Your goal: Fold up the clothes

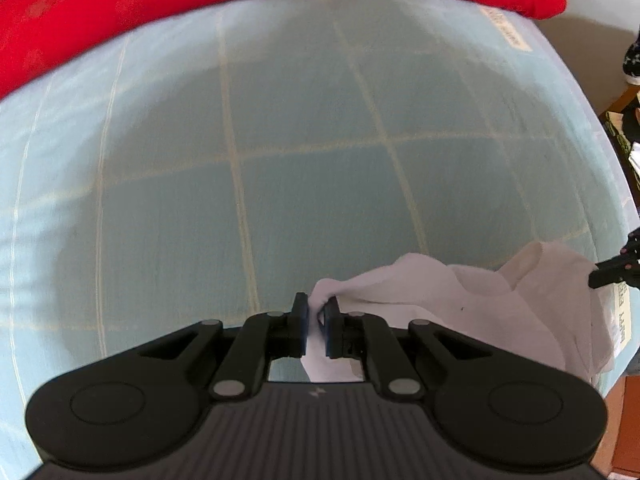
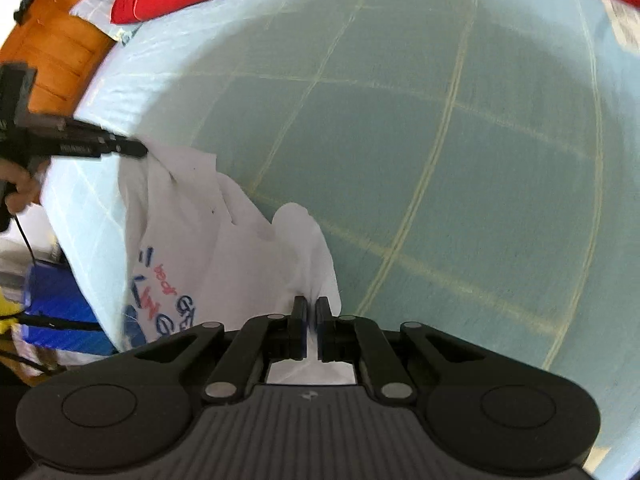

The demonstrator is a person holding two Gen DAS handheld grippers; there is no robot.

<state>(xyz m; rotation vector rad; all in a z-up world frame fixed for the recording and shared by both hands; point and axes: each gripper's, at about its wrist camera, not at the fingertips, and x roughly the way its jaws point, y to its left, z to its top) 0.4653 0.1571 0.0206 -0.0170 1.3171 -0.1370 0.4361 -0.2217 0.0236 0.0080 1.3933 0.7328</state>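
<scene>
A white T-shirt (image 2: 192,232) with a red and blue print hangs between the two grippers over the near edge of a light blue bed. In the left wrist view my left gripper (image 1: 316,314) is shut on one bunched corner of the white T-shirt (image 1: 460,296). My right gripper (image 2: 311,312) is shut on the other corner. The right gripper's tip (image 1: 612,272) shows at the right edge of the left wrist view, touching the cloth. The left gripper (image 2: 136,148), held by a hand, appears at the left of the right wrist view, pinching the shirt.
The bed sheet (image 1: 300,160) is pale blue with thin yellow grid lines. A red blanket (image 1: 200,4) lies along the far side. A wooden headboard (image 2: 60,52) stands at upper left in the right wrist view. Blue and white items (image 2: 52,292) lie beside the bed.
</scene>
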